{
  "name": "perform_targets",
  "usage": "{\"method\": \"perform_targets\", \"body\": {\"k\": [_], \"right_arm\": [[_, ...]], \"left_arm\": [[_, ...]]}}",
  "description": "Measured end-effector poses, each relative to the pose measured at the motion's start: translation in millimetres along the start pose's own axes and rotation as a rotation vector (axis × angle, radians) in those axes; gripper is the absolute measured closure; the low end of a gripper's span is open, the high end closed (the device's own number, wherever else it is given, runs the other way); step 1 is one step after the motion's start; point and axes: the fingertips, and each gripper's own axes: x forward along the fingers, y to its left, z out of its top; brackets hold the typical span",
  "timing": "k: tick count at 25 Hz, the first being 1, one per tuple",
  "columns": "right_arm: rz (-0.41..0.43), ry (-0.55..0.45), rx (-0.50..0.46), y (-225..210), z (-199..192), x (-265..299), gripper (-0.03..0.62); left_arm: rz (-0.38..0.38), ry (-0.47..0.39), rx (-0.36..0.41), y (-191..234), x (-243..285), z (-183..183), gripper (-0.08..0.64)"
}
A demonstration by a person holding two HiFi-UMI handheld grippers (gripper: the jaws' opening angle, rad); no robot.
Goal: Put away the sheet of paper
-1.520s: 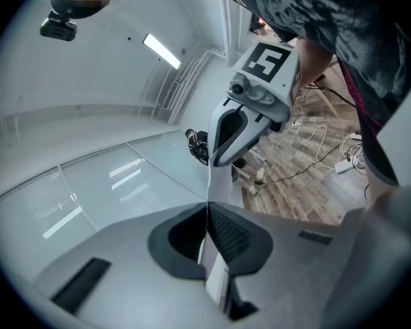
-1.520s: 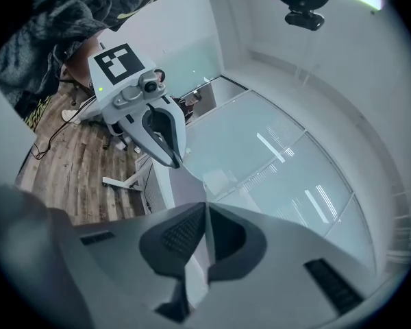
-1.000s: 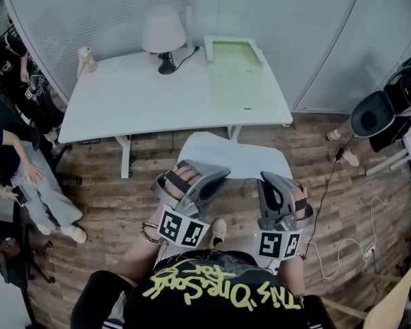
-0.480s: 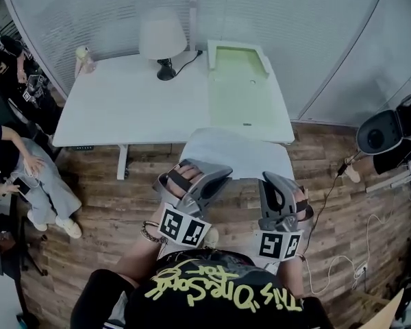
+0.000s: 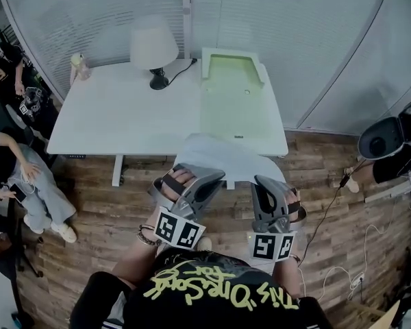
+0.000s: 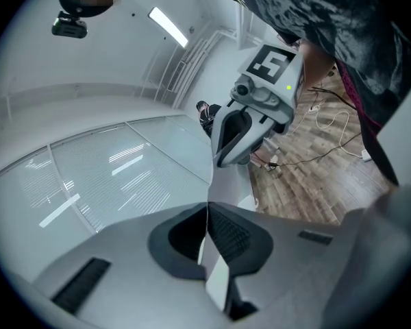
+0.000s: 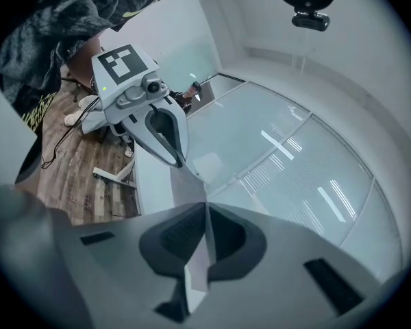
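Left claw (image 5: 216, 178) and right claw (image 5: 262, 182) both clamped on near edge of white sheet of paper (image 5: 216, 156). White desk (image 5: 123, 108) closer than 1 second ago. Sheet's far edge now overlaps desk front, by pale green tray (image 5: 233, 91). I judge lay-down comes next.

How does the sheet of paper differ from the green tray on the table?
The sheet of paper is white; the green tray has a raised rim. The paper is held up by the left gripper and right gripper; the tray lies on the table. Both are rectangular.
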Motion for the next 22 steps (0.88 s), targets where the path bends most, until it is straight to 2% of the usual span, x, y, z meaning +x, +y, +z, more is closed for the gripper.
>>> {"method": "perform_targets", "body": {"k": [14,22], "right_arm": [[0.004,0.013,0.027,2,-11,4,0.584],[0.010,-0.014,0.020,-5,-11,1,0.584]], "left_arm": [[-0.023,0.002,-0.007,-3,11,-3,0.552],[-0.004,0.015,-0.011,1,12,3,0.552]]}}
